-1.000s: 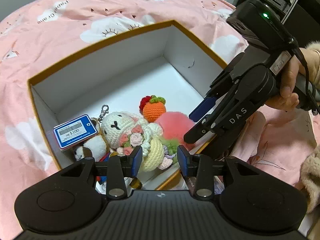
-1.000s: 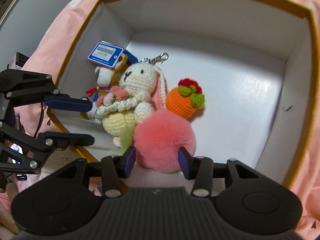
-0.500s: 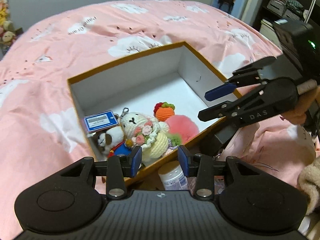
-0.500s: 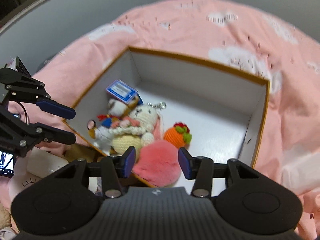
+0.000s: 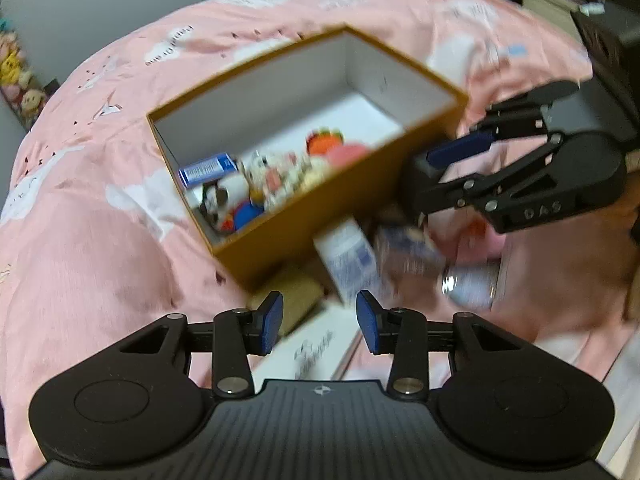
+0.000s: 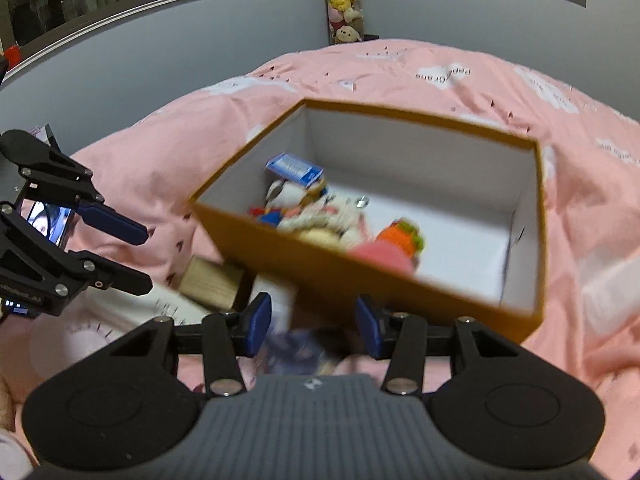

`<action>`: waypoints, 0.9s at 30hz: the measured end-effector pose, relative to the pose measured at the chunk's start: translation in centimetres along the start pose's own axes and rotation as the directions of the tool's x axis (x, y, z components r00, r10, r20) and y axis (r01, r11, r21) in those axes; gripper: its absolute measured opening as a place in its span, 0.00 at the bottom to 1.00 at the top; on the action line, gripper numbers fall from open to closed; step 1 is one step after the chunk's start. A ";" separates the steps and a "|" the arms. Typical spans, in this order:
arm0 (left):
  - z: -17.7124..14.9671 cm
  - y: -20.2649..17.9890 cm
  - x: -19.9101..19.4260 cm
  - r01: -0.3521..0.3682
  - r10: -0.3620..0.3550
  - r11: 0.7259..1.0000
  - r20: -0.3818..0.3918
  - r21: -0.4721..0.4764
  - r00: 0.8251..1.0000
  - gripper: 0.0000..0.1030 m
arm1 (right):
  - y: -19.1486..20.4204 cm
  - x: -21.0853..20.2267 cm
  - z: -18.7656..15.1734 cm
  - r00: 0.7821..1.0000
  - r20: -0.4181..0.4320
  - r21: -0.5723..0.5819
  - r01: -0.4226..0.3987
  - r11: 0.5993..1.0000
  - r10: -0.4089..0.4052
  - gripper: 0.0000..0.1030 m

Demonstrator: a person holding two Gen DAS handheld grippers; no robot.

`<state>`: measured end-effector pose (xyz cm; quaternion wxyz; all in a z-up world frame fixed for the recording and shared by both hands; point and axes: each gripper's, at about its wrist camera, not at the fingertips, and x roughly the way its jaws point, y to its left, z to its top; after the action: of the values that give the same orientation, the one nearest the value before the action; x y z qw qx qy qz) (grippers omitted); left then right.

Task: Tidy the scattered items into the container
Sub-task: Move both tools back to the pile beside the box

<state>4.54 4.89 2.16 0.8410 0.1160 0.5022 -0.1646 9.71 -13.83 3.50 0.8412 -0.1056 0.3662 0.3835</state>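
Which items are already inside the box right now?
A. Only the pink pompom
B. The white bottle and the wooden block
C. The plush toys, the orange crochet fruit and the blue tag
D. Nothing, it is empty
C: the plush toys, the orange crochet fruit and the blue tag lie in the box, with the pink pompom beside them; the white bottle and wooden block lie outside on the bed.

A bedroom: pink cloud-print duvet, plush toys by the wall.

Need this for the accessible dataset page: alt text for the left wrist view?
An open orange box on a pink duvet holds plush toys. The left gripper, empty with fingers opening, hovers over blurred items lying outside it, the right gripper alongside.
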 end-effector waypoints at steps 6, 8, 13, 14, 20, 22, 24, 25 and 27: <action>-2.2 -1.7 1.7 -0.027 0.047 0.985 -0.114 0.170 0.992 0.52 | 0.8 0.8 -2.9 0.998 -0.050 0.032 -0.029 0.999 0.030 0.49; -2.2 -1.5 2.5 -0.030 0.065 0.977 -0.161 0.210 0.985 0.53 | 1.1 0.6 -3.3 0.998 -0.058 0.024 -0.023 0.999 0.024 0.49; -1.2 0.0 4.2 0.025 0.042 0.970 -0.268 0.242 0.962 0.57 | 1.5 0.6 -3.3 0.998 -0.057 -0.003 -0.019 1.000 0.019 0.49; -1.0 0.3 4.5 0.044 0.029 0.970 -0.292 0.241 0.956 0.60 | 1.5 0.7 -3.4 0.998 -0.062 -0.002 -0.019 1.000 0.019 0.49; 0.4 1.4 6.4 0.141 -0.039 0.965 -0.410 0.221 0.911 0.65 | 1.7 1.3 -3.8 0.996 -0.091 -0.012 -0.011 1.000 0.010 0.49; 0.7 1.6 7.1 0.158 -0.052 0.966 -0.444 0.206 0.895 0.67 | 1.7 1.6 -3.8 0.995 -0.103 -0.012 -0.012 1.000 0.010 0.49; 0.9 1.7 7.9 0.171 -0.061 0.966 -0.476 0.191 0.877 0.69 | 1.7 1.9 -3.9 0.993 -0.115 -0.017 -0.010 1.000 0.008 0.49; 1.0 1.7 8.3 0.178 -0.063 0.965 -0.490 0.191 0.869 0.69 | 1.8 1.9 -3.9 0.993 -0.120 -0.022 -0.008 1.000 0.005 0.49; 1.0 1.5 9.0 0.187 -0.062 0.962 -0.511 0.198 0.858 0.70 | 1.9 2.1 -4.0 0.992 -0.127 -0.032 -0.004 0.999 0.000 0.49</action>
<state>9.94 4.42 -5.27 0.6494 0.2226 0.6854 -0.2427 7.11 -13.19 -0.65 0.8140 -0.1428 0.4129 0.3828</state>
